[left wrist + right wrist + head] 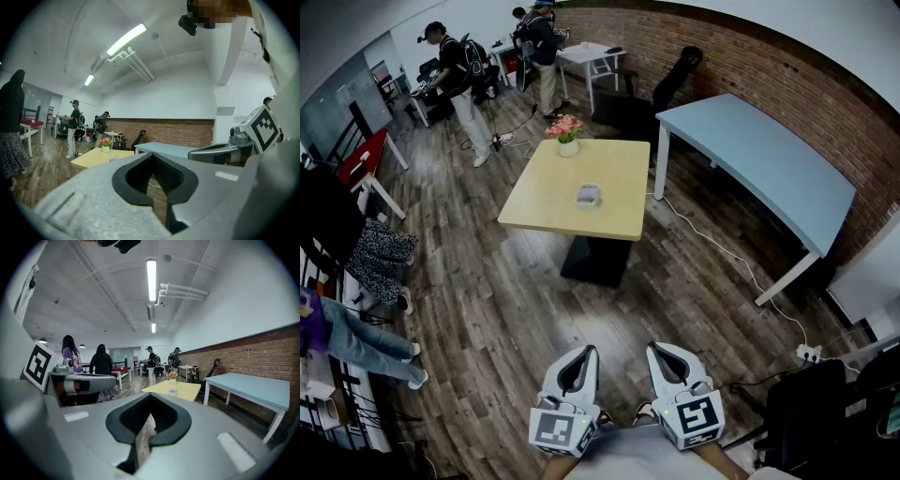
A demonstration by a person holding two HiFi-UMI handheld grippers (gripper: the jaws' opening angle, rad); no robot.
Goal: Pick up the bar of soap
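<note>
The bar of soap (588, 194) is a small pale block in a dish near the middle of the yellow square table (544, 211), far ahead of me. It shows small in the left gripper view (114, 159) and the right gripper view (173, 391). My left gripper (589, 351) and right gripper (656, 348) hang side by side close to my body, over the wood floor. Both are shut and hold nothing. The left gripper (153, 159) and the right gripper (151, 397) both point toward the table, well short of it.
A pot of pink flowers (567, 141) stands at the yellow table's far edge. To the right stands a long blue-grey table (759, 159) by the brick wall, with a white cable (712, 244) trailing to a power strip (807, 353). People stand at the back; a person's legs (356, 337) stretch in from the left.
</note>
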